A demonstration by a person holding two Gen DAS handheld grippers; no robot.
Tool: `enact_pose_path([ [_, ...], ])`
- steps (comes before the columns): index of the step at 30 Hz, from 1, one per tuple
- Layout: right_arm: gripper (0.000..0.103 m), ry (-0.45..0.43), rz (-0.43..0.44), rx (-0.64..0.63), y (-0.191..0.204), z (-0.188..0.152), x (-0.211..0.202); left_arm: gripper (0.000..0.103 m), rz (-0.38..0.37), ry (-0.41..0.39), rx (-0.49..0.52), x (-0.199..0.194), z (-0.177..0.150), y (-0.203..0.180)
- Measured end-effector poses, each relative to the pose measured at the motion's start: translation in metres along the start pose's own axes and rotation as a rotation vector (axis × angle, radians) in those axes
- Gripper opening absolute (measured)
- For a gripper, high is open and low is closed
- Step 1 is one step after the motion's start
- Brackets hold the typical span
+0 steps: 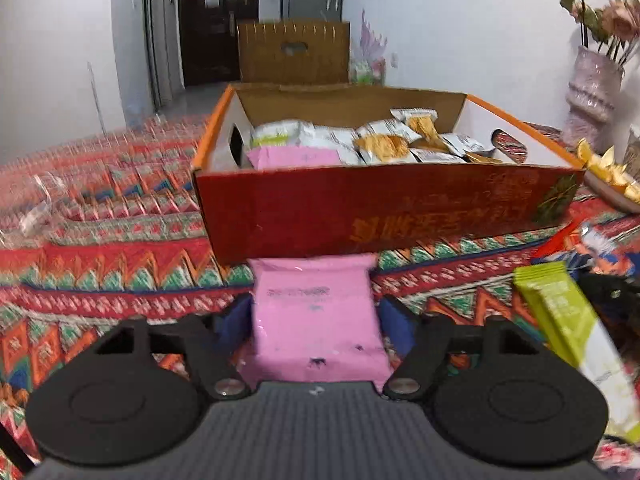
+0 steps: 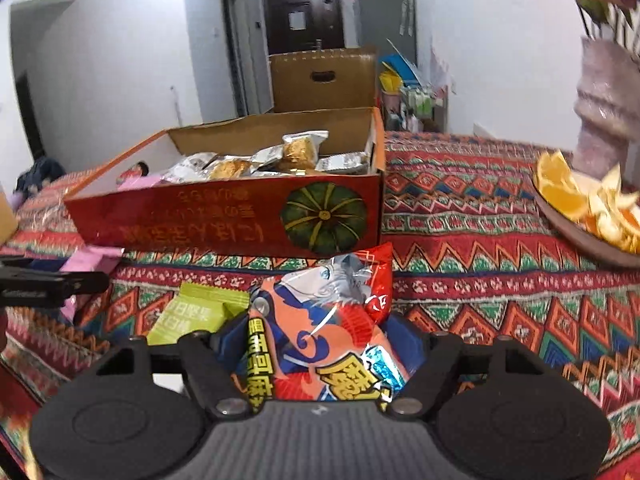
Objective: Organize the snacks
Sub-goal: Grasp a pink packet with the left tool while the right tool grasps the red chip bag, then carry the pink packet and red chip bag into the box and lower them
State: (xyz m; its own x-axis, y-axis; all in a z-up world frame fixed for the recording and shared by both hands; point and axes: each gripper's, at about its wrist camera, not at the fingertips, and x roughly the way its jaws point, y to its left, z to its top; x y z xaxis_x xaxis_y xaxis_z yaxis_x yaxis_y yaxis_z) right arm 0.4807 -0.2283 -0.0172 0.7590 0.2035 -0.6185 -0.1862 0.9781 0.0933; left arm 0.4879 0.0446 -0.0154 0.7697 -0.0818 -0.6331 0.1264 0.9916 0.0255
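A white-walled room with a dark door (image 2: 303, 16) at the far end holds a table under a bright patterned cloth (image 1: 120, 264). On the cloth stands a low red box (image 1: 380, 208), open at the top, with a pumpkin printed on its near wall. Inside lie small wrapped snacks (image 1: 384, 144) and a pink packet (image 1: 296, 157) at the near left corner — the box wall hides their lower halves. Behind it rises a taller brown carton (image 1: 294, 50).

The left gripper (image 1: 316, 312) is closed on a pink pack (image 1: 316, 312), its blue pads pressed to both sides; the pack's far end almost meets the box wall. The print on it is too blurred to read.

The right gripper (image 2: 320, 336) is closed on a red and orange bag (image 2: 324, 320) of crinkly foil, held just in front of the box. A green packet (image 2: 196, 314) lies just left of it on the cloth, partly behind the gripper's finger.

At the right edge a plate (image 2: 580, 232) of orange pieces is cut off by the frame, and beside it a pale vase (image 1: 592, 92) with flowers — its base is hidden.
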Motion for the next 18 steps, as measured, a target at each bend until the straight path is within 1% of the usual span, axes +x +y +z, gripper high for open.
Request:
enact_pose_path([
  [1,0.073,-0.005,-0.006,-0.021,0.002,0.000,0.000,0.063,0.001,-0.008,0.011,-0.001,0.000,-0.001],
  [3,0.073,-0.008,-0.006,-0.037,0.003,-0.001,0.000,0.063,-0.005,-0.010,-0.009,-0.001,0.000,0.002],
  [5,0.072,-0.008,0.001,-0.032,0.001,-0.002,-0.002,0.062,0.005,-0.027,0.019,-0.003,-0.003,0.000],
  [6,0.069,-0.009,0.007,-0.029,-0.001,-0.002,-0.004,0.062,0.012,-0.027,0.024,-0.004,-0.003,-0.001],
  [7,0.061,-0.016,0.018,-0.017,-0.003,-0.002,-0.007,0.062,0.014,-0.023,0.027,-0.006,-0.003,-0.002],
  [8,0.059,-0.021,0.026,-0.006,-0.005,-0.003,-0.010,0.063,0.015,-0.014,0.024,-0.008,-0.003,-0.003],
  [10,0.057,-0.022,0.013,-0.013,-0.006,-0.004,-0.016,0.063,0.020,-0.002,0.001,-0.017,-0.003,-0.003],
  [12,0.056,-0.022,-0.009,-0.021,-0.005,-0.007,-0.021,0.063,0.027,-0.015,-0.009,-0.033,-0.005,-0.004],
  [14,0.055,-0.030,-0.019,-0.045,0.000,-0.013,-0.032,0.063,0.028,-0.048,-0.009,-0.058,-0.010,-0.008],
  [18,0.054,-0.043,-0.024,-0.037,0.003,-0.030,-0.059,0.063,0.014,-0.081,-0.043,-0.109,-0.032,-0.016],
])
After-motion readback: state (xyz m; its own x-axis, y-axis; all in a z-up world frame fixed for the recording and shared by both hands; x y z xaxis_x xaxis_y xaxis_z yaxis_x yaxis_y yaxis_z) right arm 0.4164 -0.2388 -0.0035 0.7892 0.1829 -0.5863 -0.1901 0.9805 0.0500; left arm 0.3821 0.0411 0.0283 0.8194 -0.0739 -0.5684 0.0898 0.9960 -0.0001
